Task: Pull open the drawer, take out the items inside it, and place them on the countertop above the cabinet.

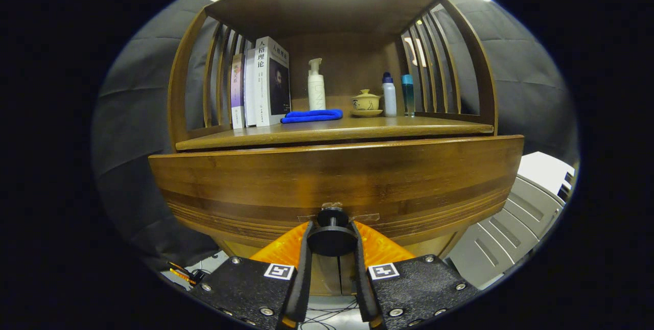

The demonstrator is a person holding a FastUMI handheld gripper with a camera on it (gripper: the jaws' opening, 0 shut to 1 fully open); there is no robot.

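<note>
Two fingers of the gripper [332, 233] are seen at the bottom centre of the frame, closed around the round knob [332, 239] of the drawer [337, 182], with both fingers pressed against its sides. The wooden drawer front is spread across the middle of the frame. Above it, on the countertop [332, 133], three books [260, 85] are stood at upper left, a folded blue cloth [311, 115] is laid beside a pump bottle [316, 86], and a lidded cup [366, 101] and two small bottles [398, 95] are placed toward the right.
</note>
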